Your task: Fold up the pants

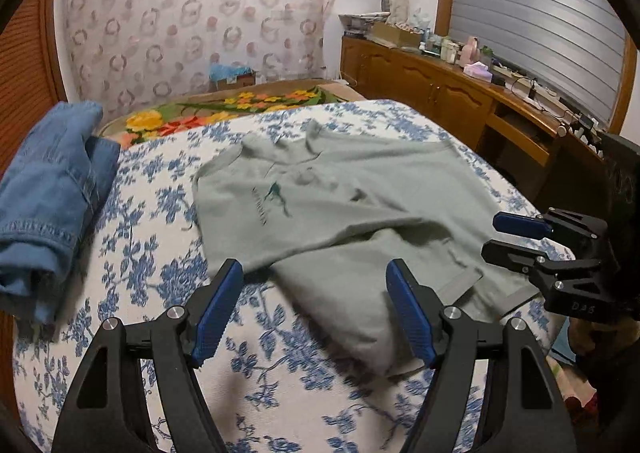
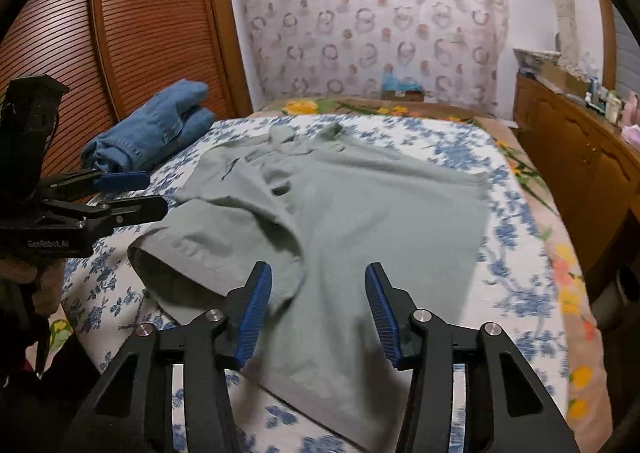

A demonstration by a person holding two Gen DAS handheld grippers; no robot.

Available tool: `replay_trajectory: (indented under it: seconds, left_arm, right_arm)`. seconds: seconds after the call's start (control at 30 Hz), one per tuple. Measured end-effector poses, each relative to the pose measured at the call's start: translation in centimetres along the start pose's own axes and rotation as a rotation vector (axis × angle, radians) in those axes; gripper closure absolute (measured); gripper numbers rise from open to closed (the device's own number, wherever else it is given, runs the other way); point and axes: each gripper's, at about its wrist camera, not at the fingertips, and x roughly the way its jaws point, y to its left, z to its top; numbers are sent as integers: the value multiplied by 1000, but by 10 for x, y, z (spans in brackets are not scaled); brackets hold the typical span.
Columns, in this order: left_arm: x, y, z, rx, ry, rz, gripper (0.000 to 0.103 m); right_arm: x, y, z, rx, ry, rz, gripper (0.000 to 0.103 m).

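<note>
one grey garment [image 1: 352,205], one denim bundle [image 1: 52,189]

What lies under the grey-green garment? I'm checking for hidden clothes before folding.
Around the grey-green garment only the blue-floral bedspread shows. Anything beneath it is covered. The denim bundle sits apart.

The pants [image 2: 320,221] lie spread across the middle of the bed [image 2: 508,281], one leg folded over toward the near left. My left tool [image 1: 314,309] hangs over their near left edge, my right tool [image 2: 318,317] over their near middle. A bundle of denim [image 1: 52,189] sits on the bed's far left; a counter [image 1: 460,93] runs along the right.
</note>
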Motion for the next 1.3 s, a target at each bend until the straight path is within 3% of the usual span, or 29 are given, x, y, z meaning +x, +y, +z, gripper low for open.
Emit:
replay_trajectory:
  seconds: [0.3,0.53,0.8,0.97,1.1,1.3]
  left_arm:
    - [10,8,-15,23,33,-21,28]
    - [-4,6,-36,20,40,-6,28]
    - [-1,12,-41,4,54,-3,28]
    - [3,13,-43,-8,60,-2,28]
    - [1,13,-42,-13,50,1,28]
    - [-6,10,-35,-11,21,-5,28]
  right_arm:
    - [20,6,10,-15,30,-4,63]
    - [25,14,7,-7,45,-10,65]
    - [36,19,11,-5,63,3,75]
    - [32,24,11,-27,37,19,92]
    - [22,24,15,-16,-8,69,95]
    - [6,21,14,-23,-51,65,96]
